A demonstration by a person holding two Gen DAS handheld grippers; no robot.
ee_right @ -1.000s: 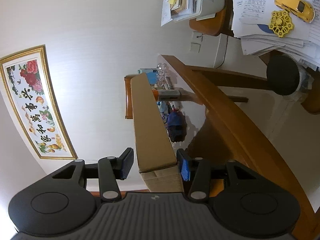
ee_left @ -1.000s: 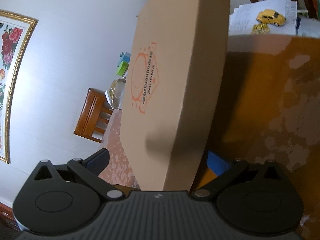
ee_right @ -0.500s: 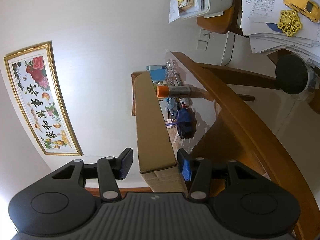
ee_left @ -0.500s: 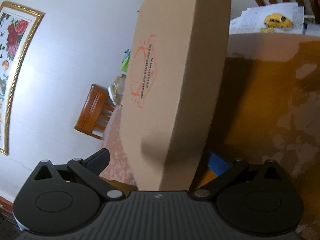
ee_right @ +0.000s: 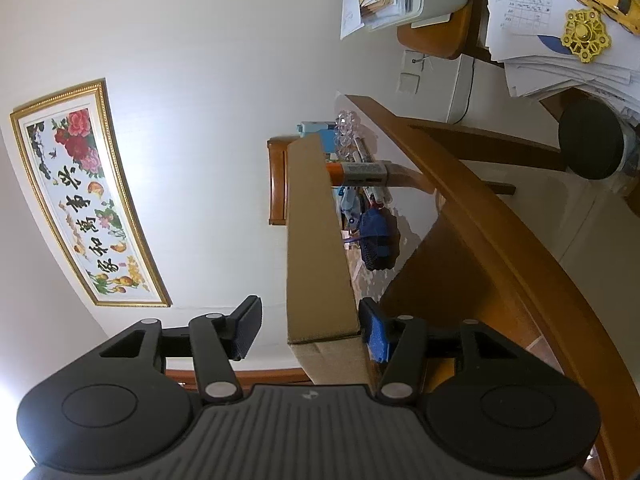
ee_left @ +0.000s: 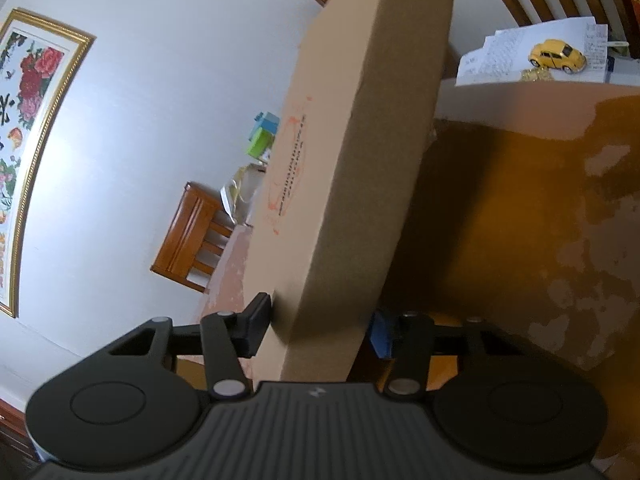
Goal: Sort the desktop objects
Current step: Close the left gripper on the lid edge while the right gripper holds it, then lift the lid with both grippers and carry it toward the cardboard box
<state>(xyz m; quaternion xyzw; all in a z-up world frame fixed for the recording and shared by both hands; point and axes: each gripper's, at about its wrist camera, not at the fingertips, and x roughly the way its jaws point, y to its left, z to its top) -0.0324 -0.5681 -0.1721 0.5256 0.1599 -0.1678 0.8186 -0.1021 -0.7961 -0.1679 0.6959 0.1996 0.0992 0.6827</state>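
Note:
A flat brown cardboard box [ee_left: 372, 160] with a red printed emblem stands on its thin edge over the wooden table [ee_left: 520, 240]. My left gripper [ee_left: 322, 324] is shut on its near end, both pads pressing on the broad faces. In the right wrist view the same box [ee_right: 316, 240] runs away from me between the jaws of my right gripper [ee_right: 310, 328]. Those jaws are opening: the blue right pad [ee_right: 374, 336] rests against the box and the black left finger [ee_right: 246, 330] stands clear of it.
A yellow toy car [ee_left: 557, 55] sits on a stack of papers, with a gold ornament [ee_right: 585, 36] beside it. An orange tube [ee_right: 358, 173], a blue mesh item [ee_right: 376, 244] and small clutter lie beyond the box. A wooden chair [ee_left: 192, 240] and a framed picture [ee_right: 86, 200] stand by the wall.
My left gripper's jaws have come in from wide open and now clamp the box. The right gripper's left finger has drawn a little farther from the box. Neither hand has shifted.

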